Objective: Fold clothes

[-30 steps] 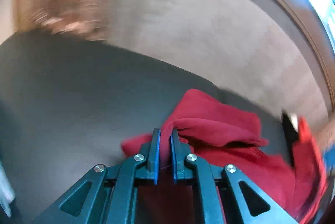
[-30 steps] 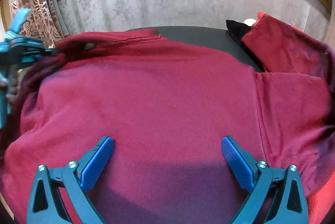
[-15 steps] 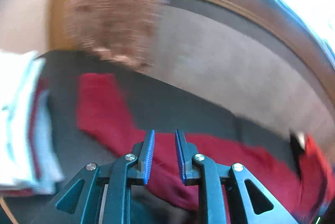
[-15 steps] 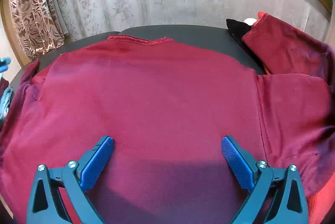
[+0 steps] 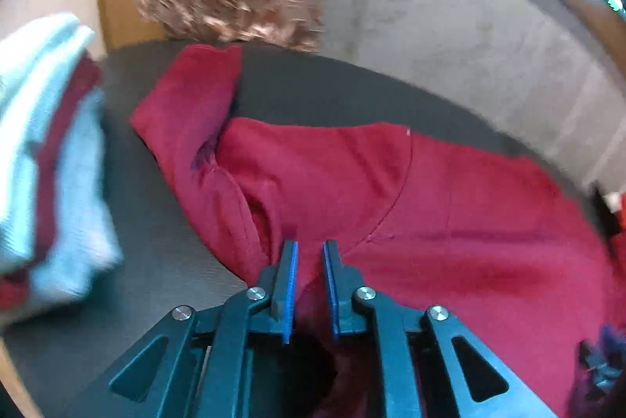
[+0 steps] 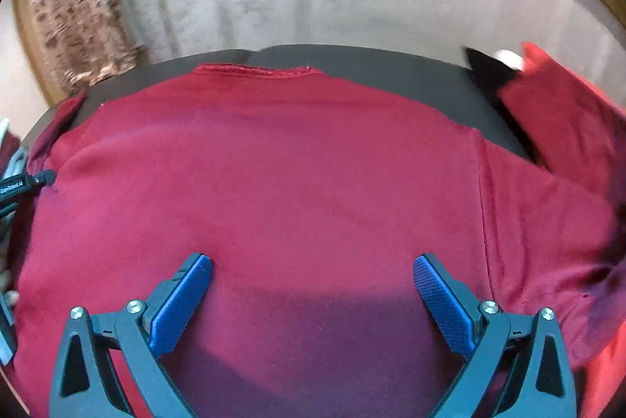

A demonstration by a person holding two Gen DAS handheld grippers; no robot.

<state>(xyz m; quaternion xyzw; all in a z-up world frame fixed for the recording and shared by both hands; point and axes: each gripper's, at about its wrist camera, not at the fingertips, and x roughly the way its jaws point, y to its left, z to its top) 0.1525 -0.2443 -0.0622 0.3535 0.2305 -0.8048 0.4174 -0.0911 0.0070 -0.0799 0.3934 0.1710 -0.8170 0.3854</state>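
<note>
since a second ago the red shirt [image 6: 274, 183] is spread flat on the bench [image 5: 156, 261]; left gripper [image 5: 309, 253] jaws nearly closed on no cloth i can see, right gripper [image 6: 313, 273] jaws wide apart; no fold made yet.

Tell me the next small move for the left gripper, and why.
Probably close the left gripper on the sleeve seam and carry that sleeve in over the shirt body. Its jaws stand only slightly apart over the cloth there, the sleeve lies spread outward, and the right gripper hovers wide open.

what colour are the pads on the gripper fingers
Blue, textured pads on dark teal fingers; clearest in the right wrist view.
</note>
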